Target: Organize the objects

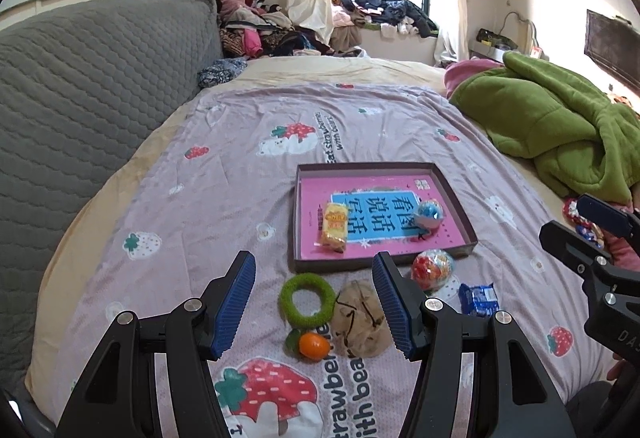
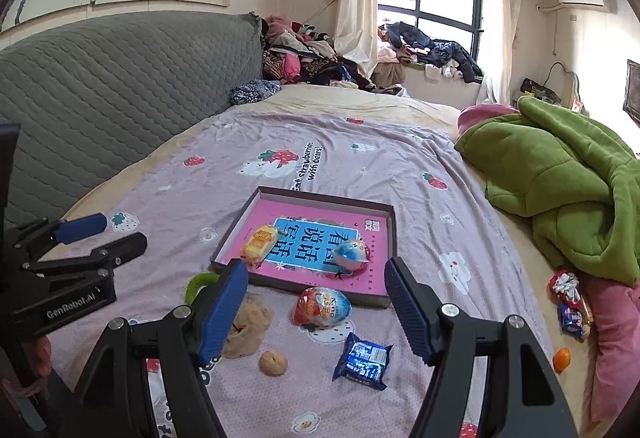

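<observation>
Right, both my grippers, left (image 1: 314,304) and right (image 2: 316,312), hang wide open and empty above the strawberry-print bedsheet (image 1: 208,165). The shallow dark cardboard tray (image 1: 452,193) already holds a yellow snack packet (image 1: 335,228) and a foil egg (image 1: 429,215). For the green fuzzy ring (image 1: 307,300), I'd drop one finger through the hole, pinch its rim and lift clear of the small orange fruit (image 1: 315,346).

Matt printed lilac cotton bedsheet (image 1: 224,173); shallow brown cardboard box (image 1: 456,197); fuzzy green plush ring (image 1: 307,300); glossy blue foil snack packet (image 2: 362,356); ribbed blue rubber pads (image 1: 236,302).
</observation>
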Demonstrator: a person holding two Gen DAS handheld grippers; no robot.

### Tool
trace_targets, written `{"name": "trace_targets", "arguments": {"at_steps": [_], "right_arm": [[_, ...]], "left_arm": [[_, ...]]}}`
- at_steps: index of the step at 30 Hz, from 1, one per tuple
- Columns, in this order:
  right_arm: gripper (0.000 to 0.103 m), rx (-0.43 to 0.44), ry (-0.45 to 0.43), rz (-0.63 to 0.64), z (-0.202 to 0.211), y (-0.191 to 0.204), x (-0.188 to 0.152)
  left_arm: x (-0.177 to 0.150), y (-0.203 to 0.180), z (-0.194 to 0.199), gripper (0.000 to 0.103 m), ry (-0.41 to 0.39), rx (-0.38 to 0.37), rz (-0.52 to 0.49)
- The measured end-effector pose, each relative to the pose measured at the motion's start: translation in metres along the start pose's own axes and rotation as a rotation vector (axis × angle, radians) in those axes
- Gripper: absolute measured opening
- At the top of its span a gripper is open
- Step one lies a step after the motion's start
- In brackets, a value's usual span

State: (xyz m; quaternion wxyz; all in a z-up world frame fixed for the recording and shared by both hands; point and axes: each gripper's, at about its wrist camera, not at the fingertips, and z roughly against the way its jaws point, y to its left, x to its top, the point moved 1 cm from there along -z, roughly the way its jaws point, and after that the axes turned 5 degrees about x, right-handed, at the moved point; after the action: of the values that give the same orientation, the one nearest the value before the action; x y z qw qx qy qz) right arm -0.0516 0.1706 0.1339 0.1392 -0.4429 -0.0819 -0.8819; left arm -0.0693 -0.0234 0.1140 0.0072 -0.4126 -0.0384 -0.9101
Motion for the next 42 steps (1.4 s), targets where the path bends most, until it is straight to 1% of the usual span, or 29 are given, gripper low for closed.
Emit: {"name": "trace_targets", "arguments": {"at_steps": [8,13,21,29,38,42], "right_arm": [[0.07,-0.004,-0.021,-0.002,0.01,0.005,-0.01],[0.07,-0.025,-0.046,0.012,0.016,0.01,-0.014],[0.07,-0.003,-0.054,0.008,0.02,0.014,-0.016],[0.07,0.01,-0.022,0.014,0.007,0.02,-0.025],[0.07,0.021,0.016,0.016,-0.012,0.021,-0.042],[0.07,0.023,0.033,0.018,-0.018,0.021,-0.051]], "left_arm": [[-0.012,-0.004,0.001,0.063,0.003,-0.011,-0.004],[-0.018,-0.005,0.003,0.063,0.002,-0.018,-0.004],[-0.023,0.0,0.002,0.063,0.002,-0.017,0.006],[-0.031,0.011,-0.011,0.063,0.023,-0.009,0.016],[-0.052,0.015,-0.032,0.063,0.078,-0.02,0.014],[-0.061,0.014,-0.038,0.063,0.094,-0.013,0.007]]}}
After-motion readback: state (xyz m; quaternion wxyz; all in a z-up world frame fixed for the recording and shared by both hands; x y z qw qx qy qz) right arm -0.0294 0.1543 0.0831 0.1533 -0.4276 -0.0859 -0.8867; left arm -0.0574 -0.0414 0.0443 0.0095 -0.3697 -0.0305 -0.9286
